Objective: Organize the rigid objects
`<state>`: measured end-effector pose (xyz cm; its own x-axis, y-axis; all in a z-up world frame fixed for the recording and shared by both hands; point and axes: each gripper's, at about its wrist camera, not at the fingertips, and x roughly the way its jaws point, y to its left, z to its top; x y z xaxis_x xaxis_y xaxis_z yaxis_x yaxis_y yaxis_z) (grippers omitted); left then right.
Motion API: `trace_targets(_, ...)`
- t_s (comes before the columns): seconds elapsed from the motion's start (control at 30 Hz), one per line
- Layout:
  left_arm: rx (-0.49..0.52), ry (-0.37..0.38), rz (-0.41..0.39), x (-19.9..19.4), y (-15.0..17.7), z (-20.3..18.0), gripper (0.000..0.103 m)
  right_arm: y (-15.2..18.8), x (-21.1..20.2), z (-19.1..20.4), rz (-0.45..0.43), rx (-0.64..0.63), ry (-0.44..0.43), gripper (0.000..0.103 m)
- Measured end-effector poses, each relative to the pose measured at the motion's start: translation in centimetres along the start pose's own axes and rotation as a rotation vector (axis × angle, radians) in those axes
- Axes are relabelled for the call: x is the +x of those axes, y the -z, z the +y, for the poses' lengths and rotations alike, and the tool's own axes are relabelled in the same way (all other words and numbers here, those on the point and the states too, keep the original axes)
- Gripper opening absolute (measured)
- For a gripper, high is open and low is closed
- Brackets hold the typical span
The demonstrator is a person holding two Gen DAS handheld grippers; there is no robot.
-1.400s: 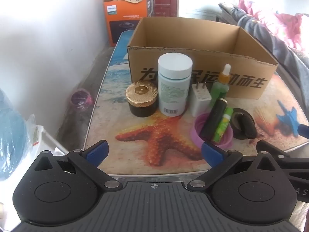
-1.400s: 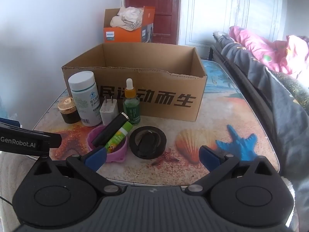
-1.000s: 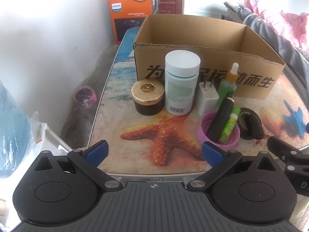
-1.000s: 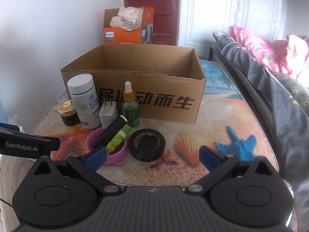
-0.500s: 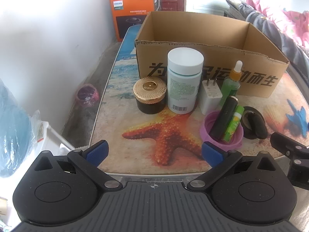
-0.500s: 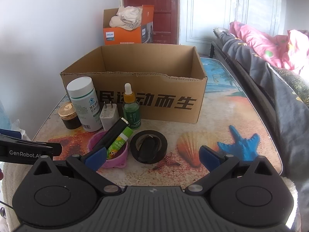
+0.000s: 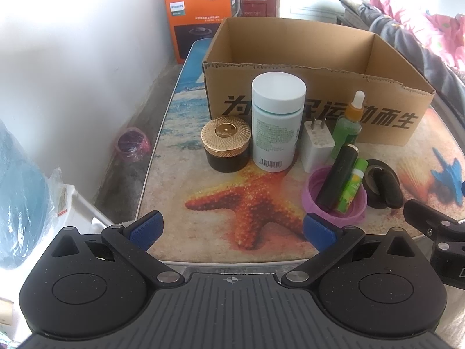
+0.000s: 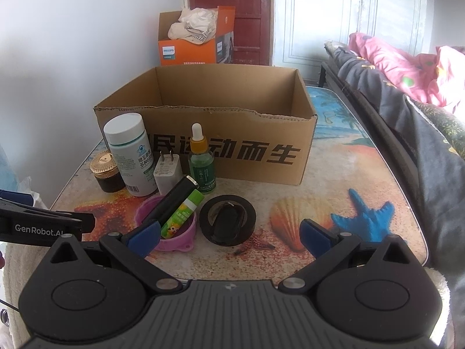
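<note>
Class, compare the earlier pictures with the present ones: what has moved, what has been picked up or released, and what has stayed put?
Only the left gripper moved: it came nearer the table, so the white bottle looms larger. The right gripper barely shifted. Both stay open; nothing was grasped or released. The gold-lidded jar, purple cup and cardboard box kept their places.

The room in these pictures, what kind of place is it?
Probably a bedroom in a home: a bed with a pink flowered quilt beside the low table, a red wooden door, and a cardboard box among small household items.
</note>
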<state>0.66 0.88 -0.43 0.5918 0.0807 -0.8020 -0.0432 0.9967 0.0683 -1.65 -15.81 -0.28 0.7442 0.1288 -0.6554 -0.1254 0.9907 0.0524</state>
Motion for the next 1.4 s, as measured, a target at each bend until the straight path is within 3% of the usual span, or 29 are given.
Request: trace_targets(1.4, 0.016, -0.009, 0.014, 0.58, -0.04, -0.10, 0.103, -0.23, 0.83, -0.37, 0.000, 0.032, -0.018, 0.103)
